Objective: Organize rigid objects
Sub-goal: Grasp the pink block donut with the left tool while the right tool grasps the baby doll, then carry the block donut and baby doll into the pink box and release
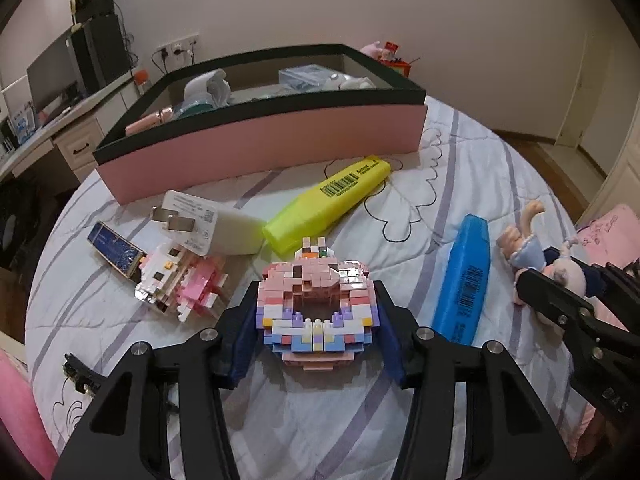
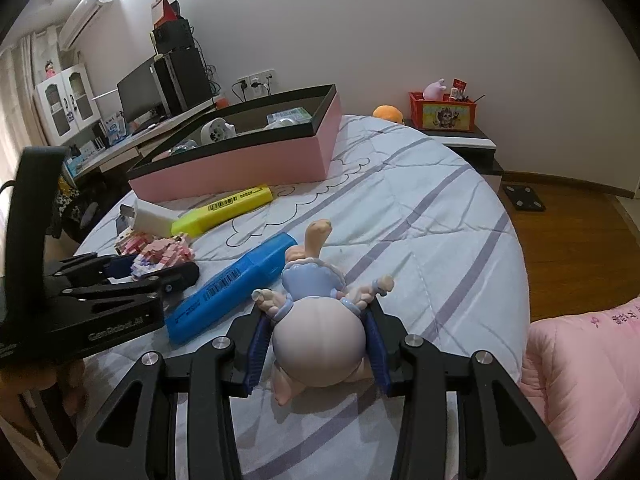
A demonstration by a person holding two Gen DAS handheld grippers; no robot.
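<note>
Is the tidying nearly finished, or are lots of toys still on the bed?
Partly done: the pink box already holds several things. The left gripper is around the brick donut; the right gripper clamps the doll. Left: yellow marker, blue marker, charger, another brick toy.

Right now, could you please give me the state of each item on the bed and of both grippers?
Pink box: open, items inside.
Yellow highlighter: lying flat, capped.
Blue highlighter: lying flat.
Donut block model: on the quilt, between the left gripper's pads.
Doll figure: lying down, clamped by the right gripper.
White charger: lying, prongs folded out.
</note>
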